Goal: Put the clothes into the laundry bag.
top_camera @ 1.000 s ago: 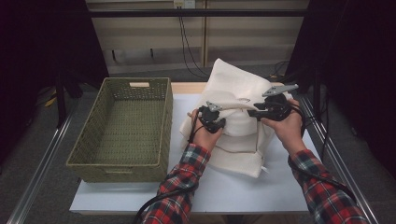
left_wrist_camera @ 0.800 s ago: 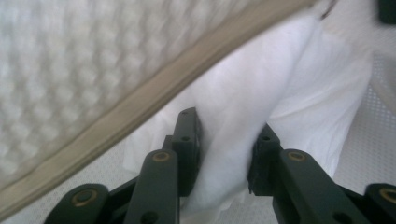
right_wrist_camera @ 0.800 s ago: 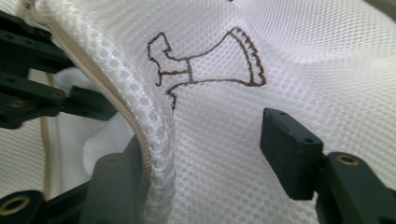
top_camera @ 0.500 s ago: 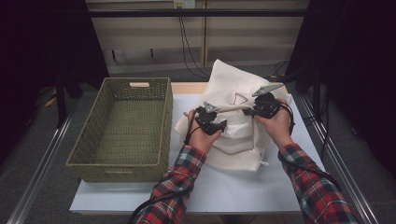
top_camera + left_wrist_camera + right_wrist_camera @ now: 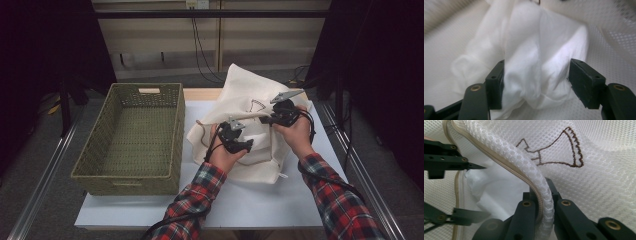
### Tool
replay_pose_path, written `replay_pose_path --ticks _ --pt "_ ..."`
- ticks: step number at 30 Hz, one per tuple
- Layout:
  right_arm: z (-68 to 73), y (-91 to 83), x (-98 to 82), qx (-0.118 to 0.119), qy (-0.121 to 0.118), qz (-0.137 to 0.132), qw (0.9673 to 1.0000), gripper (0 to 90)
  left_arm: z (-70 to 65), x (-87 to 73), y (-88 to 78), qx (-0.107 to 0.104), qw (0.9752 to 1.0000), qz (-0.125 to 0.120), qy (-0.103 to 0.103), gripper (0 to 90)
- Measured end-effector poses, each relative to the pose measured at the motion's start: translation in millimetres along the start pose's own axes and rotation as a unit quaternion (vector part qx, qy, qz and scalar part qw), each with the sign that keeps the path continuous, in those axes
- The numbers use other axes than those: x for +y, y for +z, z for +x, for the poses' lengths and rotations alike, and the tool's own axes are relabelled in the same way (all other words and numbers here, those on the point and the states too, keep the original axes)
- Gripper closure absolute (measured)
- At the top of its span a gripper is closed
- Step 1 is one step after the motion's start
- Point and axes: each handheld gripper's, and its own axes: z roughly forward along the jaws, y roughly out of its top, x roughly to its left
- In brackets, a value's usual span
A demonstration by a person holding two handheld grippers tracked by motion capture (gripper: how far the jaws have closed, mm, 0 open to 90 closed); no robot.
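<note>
- Across the white table [image 5: 150,210], you've got open surface along the near edge and at the front left corner; the far strip behind the bag is narrow.
- Left of your work, the green woven basket [image 5: 132,135] sits with its right wall just beside the bag, so that side is tight for your left forearm.
- Over on the right, the table's edge runs close by your right sleeve [image 5: 340,200], with a metal rail just past it.
- Centre right, the white mesh laundry bag [image 5: 250,100] is heaped up on the table, its peak raised toward the far side, its lower hem lying flat near you.
- Inside the bag's mouth, a white cloth [image 5: 534,62] is bunched up in a soft lump.
- Your right gripper [image 5: 541,205] is clamped on the bag's zippered rim, holding it up beside the brown stitched picture [image 5: 554,150], wrist angled in toward the centre.
- Your left gripper [image 5: 536,82] reaches into the opening with the palm turned up; its jaws have just been opening and now stand apart, the cloth between them, brushing the left pad and clear of the right, so released.
</note>
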Motion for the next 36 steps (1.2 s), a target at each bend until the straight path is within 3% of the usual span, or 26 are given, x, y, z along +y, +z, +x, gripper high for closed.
replay_pose_path --ticks 4,7,10,12,14,15,16,19,20,21,25,26,28,36 --pt "0.3 -0.9 -2.1 -0.005 0.005 -0.004 1.0000 88.5 -1.2 -4.2 13.1 0.013 0.9997 0.013 0.019 36.9" --pt "0.0 -1.0 -2.4 -0.002 0.007 -0.004 1.0000 88.5 -2.0 -3.4 17.2 0.028 0.9987 0.032 0.028 50.2" --pt "0.7 -1.8 -2.1 0.003 0.010 -0.003 0.9999 88.4 -5.0 -0.4 18.9 0.042 0.9974 0.044 0.038 73.7" --pt "1.0 -2.4 -2.5 0.001 0.009 -0.003 1.0000 88.4 -3.9 1.0 19.6 0.042 0.9979 0.042 0.026 79.1" --pt "0.8 -2.1 -3.8 0.006 0.010 -0.010 0.9999 88.3 0.2 2.9 18.5 0.046 0.9976 0.043 0.026 80.5" --pt "1.5 -2.4 -4.3 0.002 0.015 -0.009 0.9999 88.3 2.2 3.8 18.3 0.046 0.9982 0.036 0.014 80.9" --pt "1.7 -2.6 -4.7 0.006 0.018 -0.007 0.9998 88.3 5.1 5.2 17.0 0.051 0.9978 0.038 0.017 81.1" --pt "2.2 -1.2 -5.7 0.002 0.017 -0.010 0.9998 88.2 12.8 9.6 15.0 0.064 0.9976 0.028 -0.002 81.4" --pt "2.7 -1.1 -5.7 0.000 0.018 -0.011 0.9998 88.2 16.9 11.6 14.2 0.063 0.9976 0.030 0.000 81.5" --pt "2.5 -0.8 -5.8 0.008 0.019 -0.011 0.9997 88.2 18.9 13.3 14.2 0.066 0.9975 0.024 -0.009 81.5" --pt "4.5 0.0 -3.9 0.015 0.017 -0.014 0.9996 88.1 30.2 18.5 13.8 0.089 0.9958 0.020 -0.004 81.6" --pt "5.4 0.0 -3.4 0.016 0.018 -0.015 0.9996 88.1 33.7 19.3 14.4 0.094 0.9954 0.012 -0.015 81.6" --pt "7.0 -0.2 -2.3 0.017 0.013 -0.014 0.9997 88.1 41.7 20.5 14.3 0.101 0.9948 0.008 -0.015 81.5" --pt "9.2 -0.7 -1.3 0.024 0.008 -0.014 0.9996 87.4 47.1 17.2 16.6 0.085 0.9959 -0.005 -0.031 75.0"
